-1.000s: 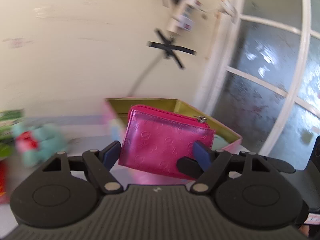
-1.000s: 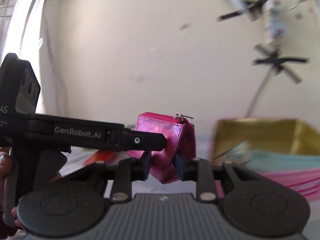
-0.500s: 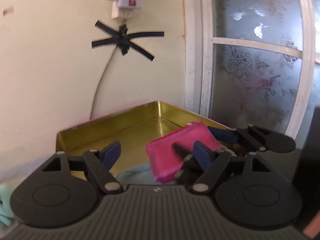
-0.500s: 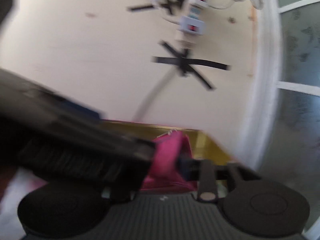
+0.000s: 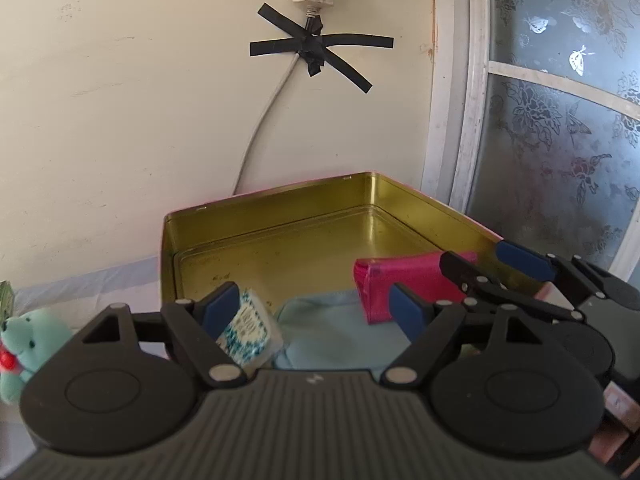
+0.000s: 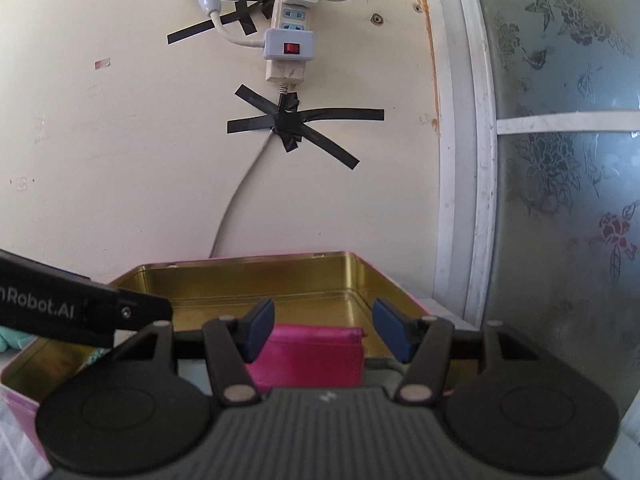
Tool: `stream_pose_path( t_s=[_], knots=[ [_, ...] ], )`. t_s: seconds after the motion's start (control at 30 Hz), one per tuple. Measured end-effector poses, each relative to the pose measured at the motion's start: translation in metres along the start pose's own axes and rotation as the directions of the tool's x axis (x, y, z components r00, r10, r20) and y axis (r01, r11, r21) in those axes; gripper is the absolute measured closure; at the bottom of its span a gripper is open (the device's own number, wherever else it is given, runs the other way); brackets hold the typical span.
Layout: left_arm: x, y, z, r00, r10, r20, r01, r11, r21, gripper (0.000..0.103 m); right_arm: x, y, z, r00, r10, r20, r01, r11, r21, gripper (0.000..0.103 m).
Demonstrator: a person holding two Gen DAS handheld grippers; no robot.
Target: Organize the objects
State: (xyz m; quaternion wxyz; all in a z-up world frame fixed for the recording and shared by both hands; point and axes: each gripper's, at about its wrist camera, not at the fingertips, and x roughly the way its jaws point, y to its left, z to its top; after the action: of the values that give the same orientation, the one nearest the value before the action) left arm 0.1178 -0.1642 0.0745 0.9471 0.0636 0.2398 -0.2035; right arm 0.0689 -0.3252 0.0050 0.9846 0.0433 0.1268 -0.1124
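A shiny pink wallet (image 5: pixel 400 280) (image 6: pixel 316 356) lies in the gold tin box (image 5: pixel 280 200) (image 6: pixel 248 264), near its right wall, partly on a light blue cloth (image 5: pixel 336 336). My right gripper (image 6: pixel 325 328) (image 5: pixel 492 264) hovers just over the wallet; its jaws are opening and the pads stand off the wallet's ends. My left gripper (image 5: pixel 316 308) is over the tin's near left part, its jaws opening, with nothing gripped. A small white and blue patterned packet (image 5: pixel 252 332) leans by its left finger (image 5: pixel 220 306). The left gripper's finger (image 6: pixel 120 312) shows at the left of the right wrist view.
The tin stands against a cream wall with a taped cable (image 5: pixel 312 48) and a power strip (image 6: pixel 288 40). A frosted glass door (image 5: pixel 560 120) is on the right. A teal plush bear (image 5: pixel 20 344) and a green packet (image 5: pixel 6 300) lie left of the tin.
Both grippers carried the pink wallet to the right, over the tin. The left gripper let go first, then the right one opened. The wallet now lies inside the tin.
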Motion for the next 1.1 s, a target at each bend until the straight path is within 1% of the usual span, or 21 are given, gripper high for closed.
stream_pose_path(
  t_s=[0.17, 0.43, 0.53, 0.67, 0.73, 0.93, 1.0, 1.1],
  knots=[
    [-0.023, 0.005, -0.010, 1.000, 0.015, 0.000, -0.015, 1.000, -0.002, 0.019, -0.019, -0.002, -0.005, 1.000, 0.000, -0.002, 0.000, 0.999, 0.047, 0.046],
    [-0.054, 0.015, -0.035, 0.999, 0.045, -0.015, -0.045, 0.999, 0.007, 0.019, -0.076, 0.010, -0.022, 1.000, 0.014, 0.015, -0.016, 0.994, 0.112, 0.045],
    [-0.063, 0.022, -0.046, 0.998, 0.058, -0.026, -0.058, 0.998, 0.002, 0.019, -0.092, 0.017, -0.029, 0.999, 0.038, 0.000, -0.038, 0.990, 0.137, 0.043],
    [-0.074, 0.033, -0.061, 0.996, 0.079, -0.037, -0.079, 0.997, -0.010, 0.019, -0.102, 0.029, -0.036, 0.996, 0.075, -0.046, -0.067, 0.987, 0.144, 0.043],
    [-0.078, 0.037, -0.067, 0.995, 0.088, -0.040, -0.089, 0.996, -0.009, 0.019, -0.107, 0.036, -0.037, 0.995, 0.087, -0.056, -0.078, 0.986, 0.144, 0.043],
    [-0.092, 0.045, -0.079, 0.996, 0.088, -0.027, -0.088, 0.996, -0.015, 0.019, -0.127, 0.053, -0.034, 0.994, 0.103, -0.029, -0.098, 0.987, 0.125, 0.041],
    [-0.094, 0.048, -0.084, 0.996, 0.092, -0.018, -0.092, 0.996, -0.016, 0.019, -0.131, 0.056, -0.035, 0.995, 0.099, -0.016, -0.096, 0.988, 0.122, 0.036],
    [-0.093, 0.053, -0.092, 0.995, 0.100, -0.013, -0.101, 0.995, -0.023, 0.019, -0.130, 0.060, -0.040, 0.996, 0.087, -0.024, -0.083, 0.988, 0.127, 0.034]
  ],
)
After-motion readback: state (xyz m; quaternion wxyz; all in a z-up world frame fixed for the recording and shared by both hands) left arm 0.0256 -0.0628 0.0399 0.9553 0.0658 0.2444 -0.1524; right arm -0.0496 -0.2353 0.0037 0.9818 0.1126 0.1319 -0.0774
